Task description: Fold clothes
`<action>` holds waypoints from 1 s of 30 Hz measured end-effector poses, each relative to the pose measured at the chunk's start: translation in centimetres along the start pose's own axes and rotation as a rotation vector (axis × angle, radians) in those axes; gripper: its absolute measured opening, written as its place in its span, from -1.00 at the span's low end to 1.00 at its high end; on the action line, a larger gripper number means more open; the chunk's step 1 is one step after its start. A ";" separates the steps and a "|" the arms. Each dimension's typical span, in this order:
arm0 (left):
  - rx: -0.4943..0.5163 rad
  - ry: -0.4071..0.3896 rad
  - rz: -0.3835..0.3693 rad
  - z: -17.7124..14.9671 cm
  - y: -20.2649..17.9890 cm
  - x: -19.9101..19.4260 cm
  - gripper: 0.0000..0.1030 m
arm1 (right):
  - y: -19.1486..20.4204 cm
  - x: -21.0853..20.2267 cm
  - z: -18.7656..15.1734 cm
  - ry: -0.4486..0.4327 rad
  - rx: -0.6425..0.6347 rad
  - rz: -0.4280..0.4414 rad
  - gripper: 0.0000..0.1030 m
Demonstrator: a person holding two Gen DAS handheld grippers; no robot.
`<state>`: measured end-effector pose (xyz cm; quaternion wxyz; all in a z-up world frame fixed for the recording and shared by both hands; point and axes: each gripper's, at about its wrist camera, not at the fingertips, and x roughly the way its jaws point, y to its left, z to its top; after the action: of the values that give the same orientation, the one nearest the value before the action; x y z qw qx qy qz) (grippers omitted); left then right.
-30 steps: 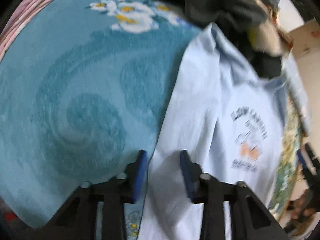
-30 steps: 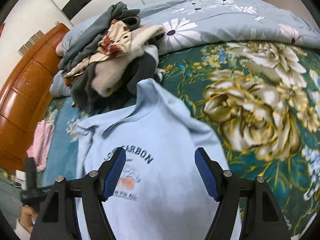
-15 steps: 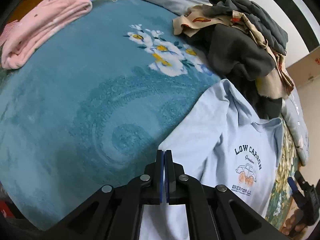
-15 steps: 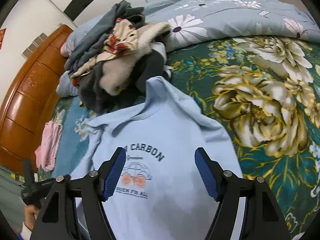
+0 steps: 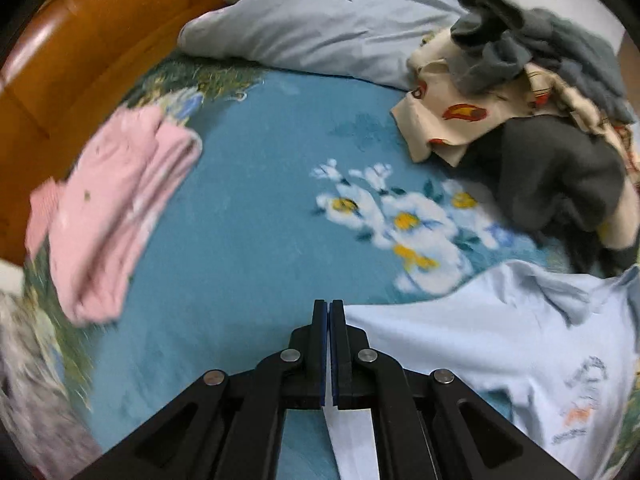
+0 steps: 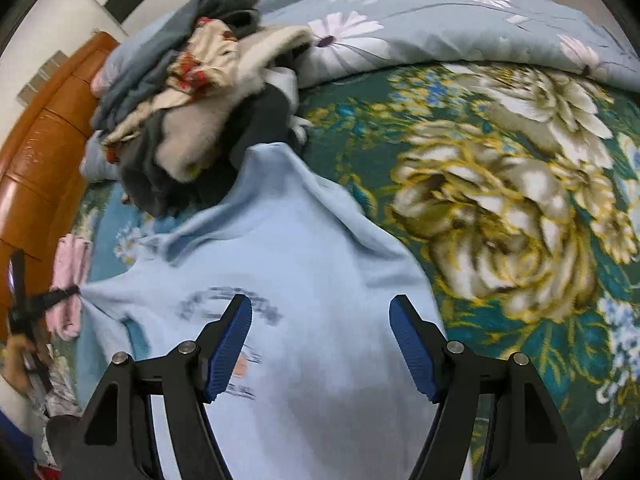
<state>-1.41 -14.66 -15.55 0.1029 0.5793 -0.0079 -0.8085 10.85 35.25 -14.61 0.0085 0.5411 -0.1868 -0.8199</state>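
On the near bed our left gripper [image 5: 329,312] pinches the shirt [image 6: 288,280] edge, the right gripper [image 6: 320,344] hangs spread over its print; soft and limp, it wants holds at hem corners.

- The right gripper [image 6: 320,344] was held over a light blue T-shirt [image 6: 304,280], its blue-padded jaws spread wide apart with nothing between them.
- The T-shirt was laid on a floral bedspread [image 6: 500,208], its blurred dark lettering and an orange print seen by the left jaw.
- At far left, the shirt's edge was pinched by the left gripper [image 6: 60,294] and drawn taut.
- A pile of unfolded clothes [image 6: 200,112] was heaped just beyond the shirt's top.
- A pink garment [image 6: 70,280] was seen beside the wooden headboard [image 6: 36,168].
- A grey flowered duvet [image 6: 460,28] was bunched behind.
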 end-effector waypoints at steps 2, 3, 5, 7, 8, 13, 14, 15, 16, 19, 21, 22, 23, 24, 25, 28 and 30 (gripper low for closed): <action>-0.001 0.025 -0.017 0.0 -0.1 1.0 -0.97 | -1.3 -0.4 -0.2 0.003 0.024 -0.031 0.41; -0.004 0.037 -0.027 0.0 -0.1 1.6 -0.97 | -2.1 -0.7 -0.3 -0.001 0.044 -0.046 0.41; -0.009 0.062 -0.049 0.0 -0.2 2.6 -0.91 | -3.9 -1.1 -0.5 -0.004 0.077 -0.085 0.41; -0.081 0.067 -0.134 -0.9 0.6 2.6 -0.90 | -4.9 -0.9 -0.6 -0.003 0.072 -0.094 0.41; -0.125 0.069 -0.180 -1.5 1.2 2.4 -0.90 | -5.0 -0.6 -0.5 0.004 0.076 -0.100 0.41; -0.292 0.043 -0.269 -5.6 2.2 0.7 -0.80 | -3.6 1.7 1.2 0.021 0.008 -0.085 0.41; -0.316 0.042 -0.306 -6.5 2.0 0.3 -0.80 | -2.6 2.3 2.1 0.016 -0.037 -0.077 0.41; -0.341 0.041 -0.343 -7.4 1.7 -0.1 -0.79 | -1.5 3.0 3.0 0.009 -0.081 -0.070 0.41; -0.365 0.040 -0.379 -8.3 1.5 -0.4 -0.78 | -0.3 3.6 4.0 0.001 -0.123 -0.066 0.40; -0.405 0.065 -0.476 -9.5 0.2 -0.8 -0.78 | 2.6 6.6 7.1 0.023 -0.195 -0.073 0.19; -0.407 0.079 -0.508 -9.4 -1.2 -1.0 -0.78 | 3.5 8.9 8.7 0.066 -0.177 -0.074 -0.26; -0.407 0.085 -0.523 -9.4 -1.9 -1.2 -0.78 | 3.7 9.8 9.3 0.087 -0.157 -0.074 -0.79; -0.395 0.087 -0.528 -9.2 -2.4 -1.3 -0.78 | 3.8 10.2 9.7 0.092 -0.147 -0.074 -0.94; -0.373 0.084 -0.527 -8.8 -2.9 -1.4 -0.78 | 3.9 10.2 10.2 0.083 -0.148 -0.069 -0.94; -0.351 0.081 -0.527 -8.4 -3.5 -1.6 -0.78 | 3.9 10.1 10.7 0.067 -0.148 -0.063 -0.94; -0.326 0.094 -0.530 -7.3 -4.7 -1.6 -0.74 | 1.5 9.0 12.7 0.001 -0.043 -0.067 -0.94; -0.314 0.114 -0.544 -6.6 -5.8 -1.3 -0.71 | -0.2 9.4 13.0 0.011 0.016 -0.088 -0.94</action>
<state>4.25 -8.05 -17.24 -0.0287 0.5818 0.2779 -0.7638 -4.63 37.23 -18.48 -0.0312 0.5532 -0.1694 -0.8150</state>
